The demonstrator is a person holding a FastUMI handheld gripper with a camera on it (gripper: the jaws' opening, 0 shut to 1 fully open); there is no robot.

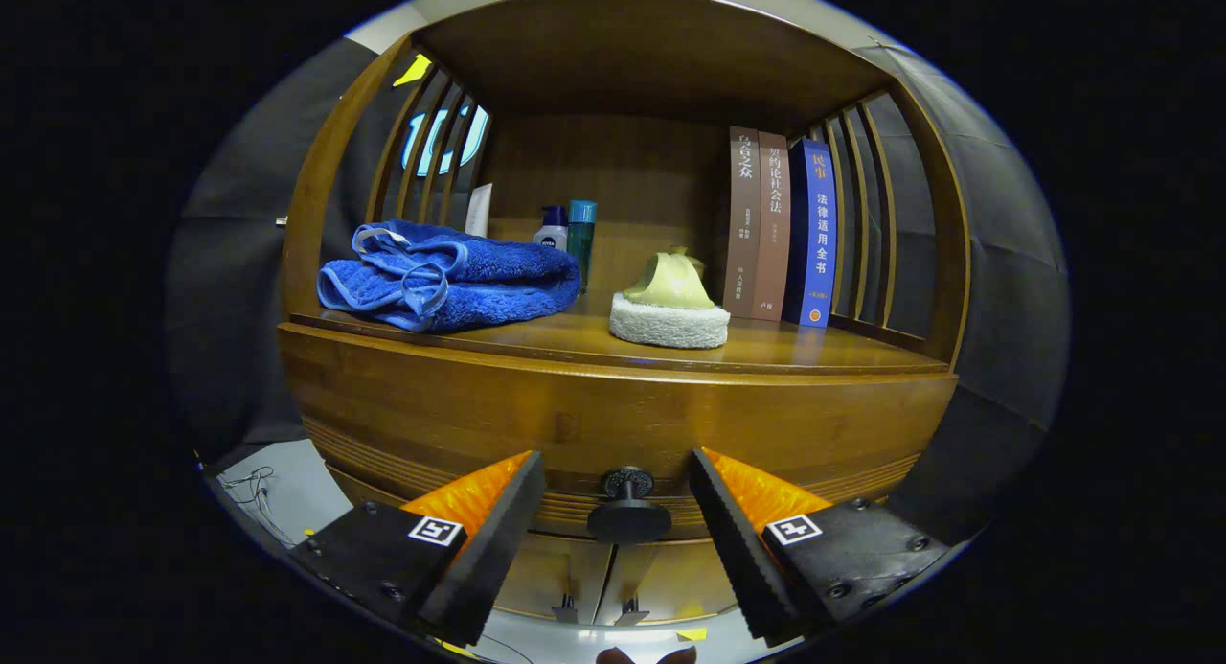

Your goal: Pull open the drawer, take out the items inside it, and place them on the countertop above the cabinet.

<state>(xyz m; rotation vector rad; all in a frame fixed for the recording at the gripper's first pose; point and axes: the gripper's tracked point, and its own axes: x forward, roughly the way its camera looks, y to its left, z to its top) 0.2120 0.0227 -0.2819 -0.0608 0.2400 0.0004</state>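
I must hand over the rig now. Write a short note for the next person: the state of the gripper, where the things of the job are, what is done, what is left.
Gripper: open, fingers on either side of the drawer knob, not touching it as far as I can tell.
Drawer: looks shut; its contents are hidden.
Countertop: already carries a blue towel, a sponge, two bottles and three books standing at the back.
Done: gripper lined up with the knob.
Left: close on the knob, pull the drawer open, take out what is inside, set it on the countertop, probably in the bare stretch near the front.
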